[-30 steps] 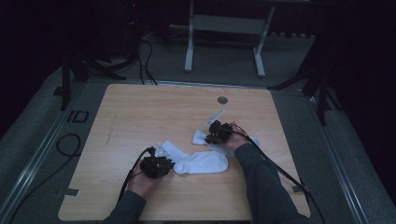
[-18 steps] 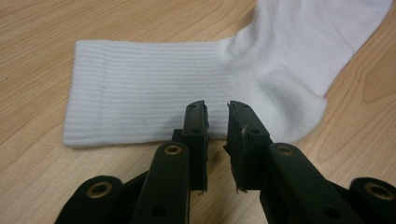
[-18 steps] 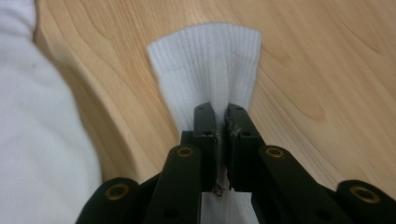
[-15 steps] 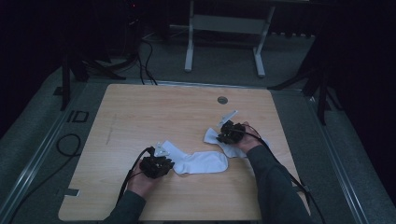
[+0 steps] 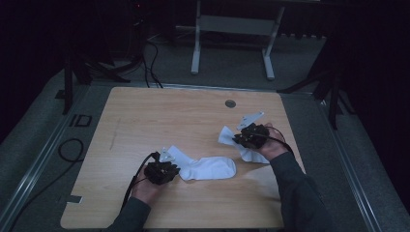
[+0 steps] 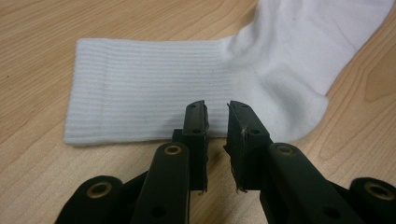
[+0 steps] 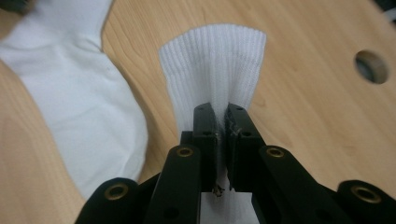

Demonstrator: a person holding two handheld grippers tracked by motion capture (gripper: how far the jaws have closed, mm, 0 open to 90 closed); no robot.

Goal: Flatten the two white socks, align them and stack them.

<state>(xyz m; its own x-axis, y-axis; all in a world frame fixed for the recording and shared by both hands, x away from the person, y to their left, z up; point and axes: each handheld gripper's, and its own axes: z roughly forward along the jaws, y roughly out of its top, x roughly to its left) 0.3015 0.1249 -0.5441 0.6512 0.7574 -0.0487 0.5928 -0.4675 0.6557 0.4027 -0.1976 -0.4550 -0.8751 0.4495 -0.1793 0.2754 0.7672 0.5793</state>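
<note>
The right gripper [image 5: 241, 138] has its two black jaws pinched tight on the ribbed cuff of a white sock [image 7: 219, 70], and the fabric fans out beyond the jaw tips. In the high view this held sock [image 5: 226, 135] sits at the right side of the wooden table [image 5: 159, 116], partly lifted, with its foot trailing under the person's right hand [image 5: 268, 145].

The left gripper [image 6: 217, 119] stands with a narrow gap between its jaws and grips nothing; its tips rest at the near edge of a second white sock [image 6: 154, 88]. That sock lies flat near the table's front centre, cuff by the left gripper and toe pointing right.

A round cable hole [image 5: 230, 103] shows near the table's far edge.
</note>
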